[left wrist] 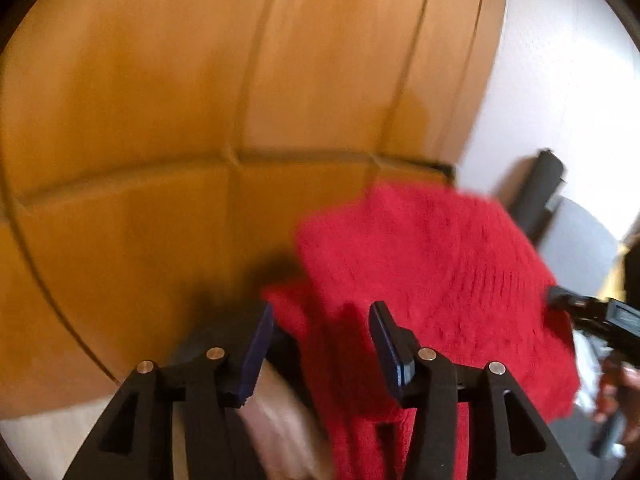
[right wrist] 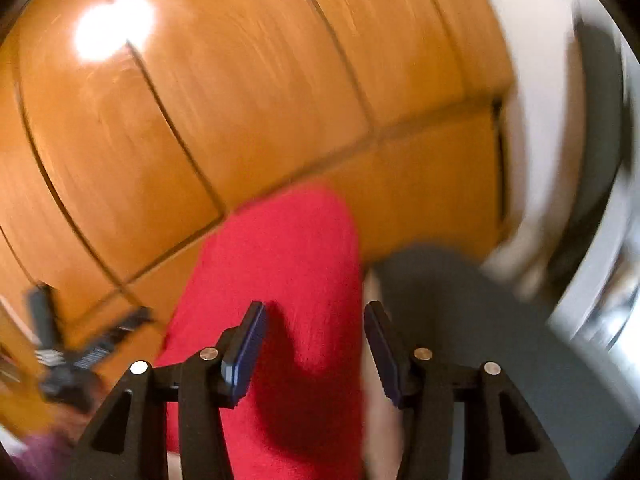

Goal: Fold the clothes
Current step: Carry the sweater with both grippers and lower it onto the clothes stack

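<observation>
A red knitted garment lies bunched in front of wooden cupboard doors. My left gripper is open, its jaws wide apart just above the garment's near left edge, holding nothing. In the right wrist view the same red garment runs under my right gripper, which is also open with nothing between its jaws. The right gripper also shows at the right edge of the left wrist view, touching the garment's right side. Both views are motion-blurred.
Orange-brown wooden cupboard doors fill the background. A white wall and a dark upright object stand to the right. A grey surface lies right of the garment. A pale cloth lies under the left gripper.
</observation>
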The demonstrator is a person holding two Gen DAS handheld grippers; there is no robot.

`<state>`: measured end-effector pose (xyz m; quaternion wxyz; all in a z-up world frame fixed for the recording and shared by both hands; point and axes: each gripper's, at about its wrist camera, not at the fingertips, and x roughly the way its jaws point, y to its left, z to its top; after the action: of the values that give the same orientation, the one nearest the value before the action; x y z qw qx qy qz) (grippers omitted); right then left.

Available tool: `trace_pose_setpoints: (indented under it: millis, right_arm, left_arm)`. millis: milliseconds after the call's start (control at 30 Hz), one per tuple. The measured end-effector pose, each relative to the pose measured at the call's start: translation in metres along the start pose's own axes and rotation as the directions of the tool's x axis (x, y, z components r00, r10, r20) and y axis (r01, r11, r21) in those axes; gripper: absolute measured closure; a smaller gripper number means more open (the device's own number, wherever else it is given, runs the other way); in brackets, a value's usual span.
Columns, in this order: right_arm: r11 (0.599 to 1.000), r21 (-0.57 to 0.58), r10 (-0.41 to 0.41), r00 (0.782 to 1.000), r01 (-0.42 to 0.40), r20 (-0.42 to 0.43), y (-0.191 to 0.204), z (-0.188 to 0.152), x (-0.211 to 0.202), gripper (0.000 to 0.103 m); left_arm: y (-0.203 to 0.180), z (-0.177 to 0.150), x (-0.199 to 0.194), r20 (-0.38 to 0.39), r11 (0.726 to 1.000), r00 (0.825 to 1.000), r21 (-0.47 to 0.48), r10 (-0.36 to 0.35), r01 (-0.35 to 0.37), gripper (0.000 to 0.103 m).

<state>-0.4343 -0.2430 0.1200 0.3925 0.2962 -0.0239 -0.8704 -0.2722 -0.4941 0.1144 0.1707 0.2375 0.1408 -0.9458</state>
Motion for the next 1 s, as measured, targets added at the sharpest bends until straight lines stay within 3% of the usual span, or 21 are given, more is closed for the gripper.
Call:
trace_pose_setpoints:
  millis: [100, 133, 167, 300, 400, 533, 667, 767, 867, 933, 967, 1000]
  right_arm:
    - [0.987, -0.152, -0.052, 0.998, 0.054, 0.020, 0.038, 0.018, 0.003, 0.064]
    - [0.983, -0.179, -0.052, 0.999, 0.051, 0.001, 0.048, 0.024, 0.013, 0.066]
    - [0.978, -0.205, -0.052, 0.998, 0.047, -0.019, 0.059, 0.029, 0.022, 0.074]
    - [0.974, -0.218, -0.095, 0.981, 0.057, -0.168, 0.065, 0.030, 0.071, 0.077]
    - [0.965, -0.235, -0.174, 0.955, 0.117, -0.239, 0.053, 0.018, 0.101, 0.077]
    - [0.984, -0.113, -0.163, 0.956, 0.138, -0.246, 0.020, 0.013, 0.132, 0.077]
    - [0.960, -0.200, -0.236, 0.952, 0.196, -0.198, 0.034, 0.011, 0.136, 0.077]
    - [0.942, -0.261, -0.251, 0.960, 0.212, -0.124, 0.046, 0.016, 0.112, 0.069]
    - [0.946, -0.278, -0.195, 0.978, 0.168, -0.069, 0.054, 0.016, 0.088, 0.057]
    - [0.954, -0.252, -0.179, 0.983, 0.165, -0.033, 0.056, 0.013, 0.062, 0.026]
    - [0.958, -0.231, -0.177, 0.984, 0.168, -0.016, 0.056, 0.008, 0.047, 0.006]
    - [0.963, -0.209, -0.174, 0.985, 0.171, 0.001, 0.057, 0.001, 0.031, 0.001]
  left_arm:
    - [-0.027, 0.018, -0.003, 0.081, 0.993, 0.996, 0.110, 0.041, -0.050, 0.027]
    - [-0.036, 0.022, 0.000, 0.088, 0.988, 0.995, 0.141, 0.043, -0.055, 0.027]
    - [-0.046, 0.024, 0.004, 0.087, 0.983, 0.995, 0.175, 0.038, -0.053, 0.027]
    - [-0.079, 0.030, 0.056, 0.036, 0.946, 0.993, 0.301, 0.112, -0.117, 0.027]
    - [-0.077, 0.013, 0.109, -0.080, 0.924, 0.972, 0.338, 0.219, -0.181, 0.025]
    - [-0.049, 0.001, 0.139, -0.173, 0.969, 0.970, 0.208, 0.169, -0.131, 0.019]
    - [-0.040, -0.002, 0.139, -0.150, 0.974, 0.972, 0.164, 0.181, -0.156, 0.015]
    - [-0.044, -0.001, 0.136, -0.132, 0.974, 0.973, 0.153, 0.188, -0.168, 0.015]
    - [-0.045, 0.001, 0.117, -0.120, 0.975, 0.975, 0.140, 0.189, -0.172, 0.013]
    - [-0.040, -0.003, 0.094, -0.121, 0.980, 0.977, 0.111, 0.178, -0.165, 0.005]
    - [-0.036, -0.006, 0.083, -0.123, 0.983, 0.978, 0.095, 0.167, -0.156, 0.004]
    - [-0.033, -0.011, 0.073, -0.125, 0.986, 0.980, 0.082, 0.155, -0.146, 0.004]
